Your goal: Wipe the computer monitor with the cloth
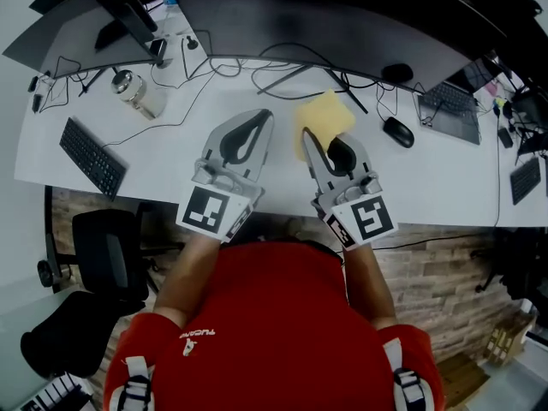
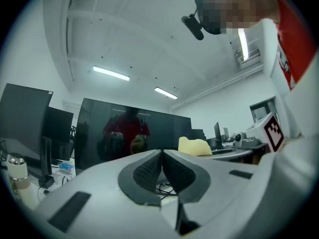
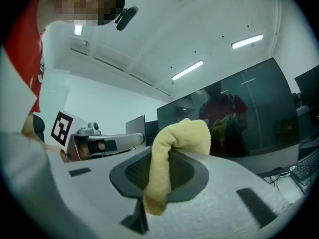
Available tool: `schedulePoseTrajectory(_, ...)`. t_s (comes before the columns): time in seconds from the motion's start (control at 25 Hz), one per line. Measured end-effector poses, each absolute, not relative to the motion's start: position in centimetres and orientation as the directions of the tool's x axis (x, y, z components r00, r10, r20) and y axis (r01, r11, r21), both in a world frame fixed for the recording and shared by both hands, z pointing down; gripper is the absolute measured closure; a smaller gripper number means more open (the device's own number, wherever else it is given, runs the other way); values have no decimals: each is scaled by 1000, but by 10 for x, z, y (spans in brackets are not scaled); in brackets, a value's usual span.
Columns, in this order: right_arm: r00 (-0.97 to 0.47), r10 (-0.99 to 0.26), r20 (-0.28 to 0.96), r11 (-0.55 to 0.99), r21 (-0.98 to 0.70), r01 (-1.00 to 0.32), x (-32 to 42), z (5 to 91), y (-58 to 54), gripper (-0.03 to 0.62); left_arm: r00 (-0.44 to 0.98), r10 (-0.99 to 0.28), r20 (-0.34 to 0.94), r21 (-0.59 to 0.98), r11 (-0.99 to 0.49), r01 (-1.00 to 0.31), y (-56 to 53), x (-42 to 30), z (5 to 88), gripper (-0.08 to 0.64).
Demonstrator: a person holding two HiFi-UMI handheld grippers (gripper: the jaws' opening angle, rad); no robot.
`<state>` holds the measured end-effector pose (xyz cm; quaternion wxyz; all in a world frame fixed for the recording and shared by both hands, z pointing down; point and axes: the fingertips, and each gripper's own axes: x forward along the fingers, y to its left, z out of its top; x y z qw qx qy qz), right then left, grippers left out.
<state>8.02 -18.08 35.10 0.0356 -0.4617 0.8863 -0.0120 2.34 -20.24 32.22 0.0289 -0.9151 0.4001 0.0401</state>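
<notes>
The person in the red shirt (image 1: 265, 315) stood at the long white bench (image 1: 171, 157) with both arms held out toward the wide dark monitor (image 1: 342, 24). The right claw (image 1: 325, 144) was clamped on the yellow cloth (image 1: 325, 114). In the right gripper view the cloth (image 3: 174, 143) ran up between the two dark pads, folded over at the top into a soft hump, and a short end hung below the right claw (image 3: 167, 168). It was held up above the bench in front of the monitor (image 3: 249, 108), whose black glass showed a dim reflection of the red shirt and the yellow bundle. As far as I could see, the cloth was not touching the screen.

The left claw (image 1: 257, 122) was beside it, just apart, pressed closed with nothing in it. In the left gripper view the ribbed pads of the left claw (image 2: 162, 156) met in one thin seam. Off to its right the cloth (image 2: 194, 146) showed as a pale yellow lump, with the monitor (image 2: 124, 133) filling the background behind.

On the bench, a black keyboard (image 1: 92, 157) lay well off to the left, near a clear jar with a metal lid (image 1: 137, 92). A black mouse (image 1: 398, 132) and a laptop (image 1: 451, 110) sat to the right. Loose cables trailed under the monitor. A black office chair (image 1: 107, 251) stood on the near side of the bench, at the person's left.
</notes>
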Motion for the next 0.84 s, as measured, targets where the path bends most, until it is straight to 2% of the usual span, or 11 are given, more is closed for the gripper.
schedulePoseTrajectory(0.84,-567,-820,-82,572,-68,-817,96,348,-154,532,680,-727,-92,-48,-679,-733,-173,38,317,548)
